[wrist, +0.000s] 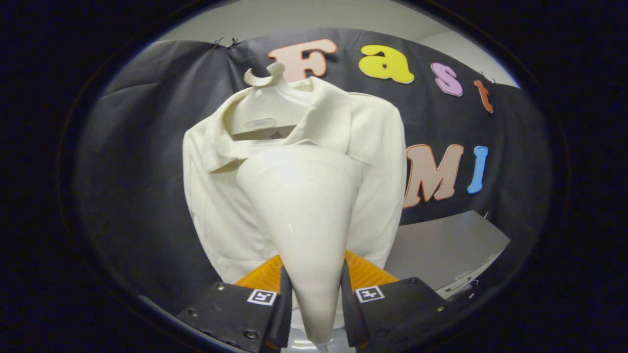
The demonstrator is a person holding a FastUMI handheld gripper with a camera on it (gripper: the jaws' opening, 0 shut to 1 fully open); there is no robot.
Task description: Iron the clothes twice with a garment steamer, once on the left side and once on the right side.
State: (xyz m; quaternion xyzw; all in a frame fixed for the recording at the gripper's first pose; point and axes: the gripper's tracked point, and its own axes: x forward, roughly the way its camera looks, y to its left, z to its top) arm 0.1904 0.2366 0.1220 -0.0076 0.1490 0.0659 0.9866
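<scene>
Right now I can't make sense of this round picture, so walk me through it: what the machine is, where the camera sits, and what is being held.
There is no robot arm here. A person carries hand-held tongs, and the camera rides on them, looking forward along their two fingers, so the fingers show at the bottom of the picture. The rounded look comes from the fisheye lens.

Between the fingers is a pale cone-shaped steamer; both fingers press on its narrow handle, so it is firmly held, with its wide head pointing away toward the clothing.

Just beyond the steamer, a cream shirt hangs on a hanger against the booth's dark cloth wall. The steamer's head sits in front of the shirt's chest, below the collar. Whether it touches the fabric cannot be told.

To the right, beyond the shirt, is a grey table.
</scene>
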